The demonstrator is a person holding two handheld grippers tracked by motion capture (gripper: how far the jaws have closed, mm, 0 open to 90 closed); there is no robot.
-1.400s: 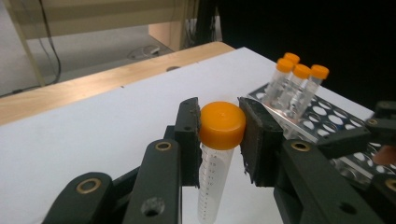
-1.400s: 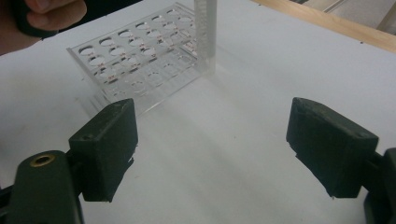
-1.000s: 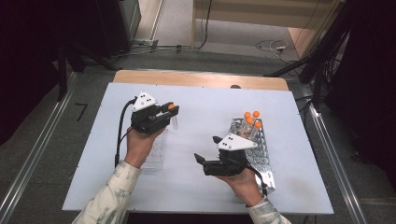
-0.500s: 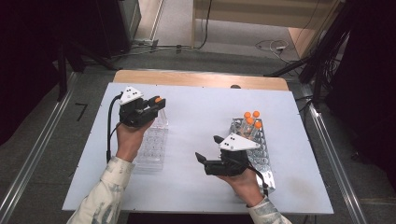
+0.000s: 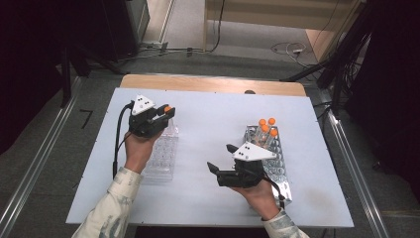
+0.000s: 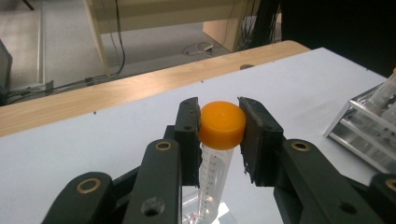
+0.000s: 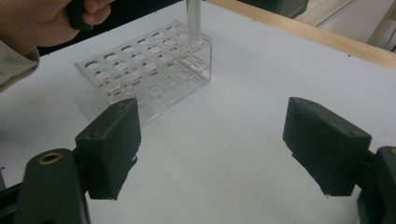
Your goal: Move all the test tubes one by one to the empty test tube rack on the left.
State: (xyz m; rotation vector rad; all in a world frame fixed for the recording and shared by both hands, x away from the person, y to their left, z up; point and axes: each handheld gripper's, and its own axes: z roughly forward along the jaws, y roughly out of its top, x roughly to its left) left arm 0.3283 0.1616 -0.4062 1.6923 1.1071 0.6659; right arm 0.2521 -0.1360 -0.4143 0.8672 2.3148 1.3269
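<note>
The left gripper (image 6: pixel 219 140) clamped the tube (image 6: pixel 215 158) by its orange cap, upright for lowering into the clear rack (image 7: pixel 144 74); the right gripper (image 7: pixel 229 149) stood wide open, empty.

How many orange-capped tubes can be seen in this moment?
5: four stand clustered at the far end of the metal rack on the right; one is clamped in the left gripper over the clear rack. Others may be hidden.

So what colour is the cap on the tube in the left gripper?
Orange cap; clearest in the left gripper view.
</note>
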